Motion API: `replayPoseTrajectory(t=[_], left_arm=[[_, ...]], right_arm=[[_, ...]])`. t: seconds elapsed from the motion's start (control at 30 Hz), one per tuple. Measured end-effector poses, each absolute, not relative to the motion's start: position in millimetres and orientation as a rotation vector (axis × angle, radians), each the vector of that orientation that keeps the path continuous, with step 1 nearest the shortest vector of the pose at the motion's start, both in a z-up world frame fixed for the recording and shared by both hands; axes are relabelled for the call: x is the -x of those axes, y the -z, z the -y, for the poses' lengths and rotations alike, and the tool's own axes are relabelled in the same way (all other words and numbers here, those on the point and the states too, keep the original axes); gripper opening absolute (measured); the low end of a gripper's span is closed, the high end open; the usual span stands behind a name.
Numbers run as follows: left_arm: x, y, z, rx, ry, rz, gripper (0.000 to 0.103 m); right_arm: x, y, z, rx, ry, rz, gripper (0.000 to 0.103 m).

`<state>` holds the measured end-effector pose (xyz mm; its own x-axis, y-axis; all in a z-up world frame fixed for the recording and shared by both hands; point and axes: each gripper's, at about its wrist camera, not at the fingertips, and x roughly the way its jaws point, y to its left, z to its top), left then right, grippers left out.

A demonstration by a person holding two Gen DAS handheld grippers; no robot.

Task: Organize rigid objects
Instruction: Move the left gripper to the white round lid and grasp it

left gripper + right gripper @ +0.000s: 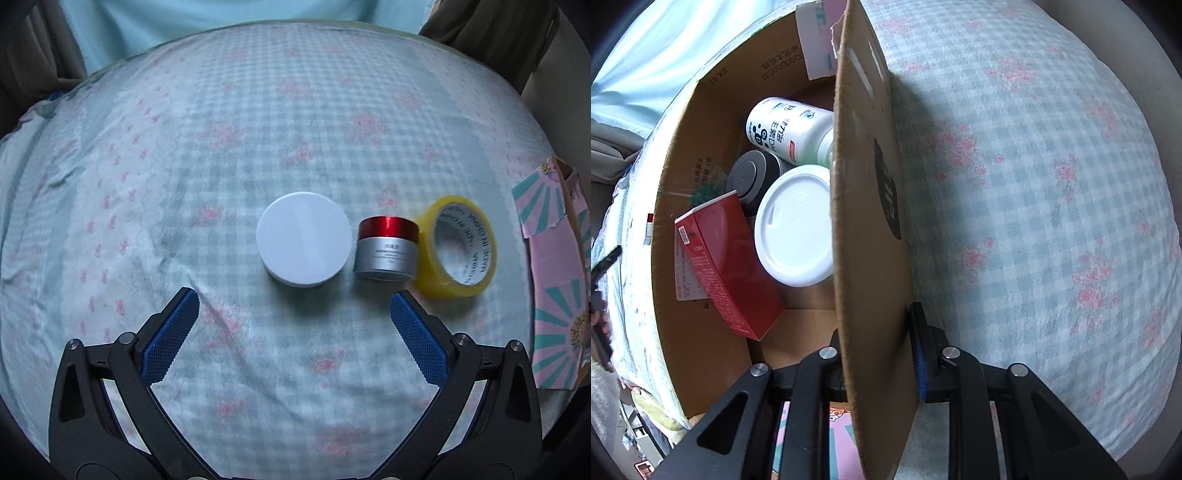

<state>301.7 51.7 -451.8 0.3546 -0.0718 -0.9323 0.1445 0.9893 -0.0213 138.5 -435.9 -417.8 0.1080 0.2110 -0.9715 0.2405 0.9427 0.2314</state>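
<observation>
In the left wrist view a round white tin (303, 239), a silver jar with a red lid (387, 248) and a roll of yellow tape (458, 246) stand in a row on the checked bedsheet. My left gripper (294, 301) is open and empty, just short of the white tin. In the right wrist view my right gripper (875, 332) is shut on a flap of the cardboard box (871, 206). Inside the box lie a red carton (727, 258), a white-lidded tub (796, 225), a white bottle (786, 129) and a dark cylinder (750, 177).
The box's pink and teal outside (554, 288) shows at the right edge of the left wrist view, close to the tape. The checked sheet (1052, 184) spreads right of the box flap. Curtains hang beyond the bed.
</observation>
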Motion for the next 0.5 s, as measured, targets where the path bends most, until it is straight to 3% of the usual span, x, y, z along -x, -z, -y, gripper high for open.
replayPoseTrajectory(t=[0.2, 0.5], left_arm=[[-312, 498, -61, -0.055, 0.155, -1.163, 0.103], [-326, 518, -61, -0.057, 0.225, -1.055, 0.101]], right_arm=[[-138, 419, 427, -0.370, 0.049, -1.463, 0.019], [-131, 419, 413, -0.361, 0.085, -1.456, 0.018]])
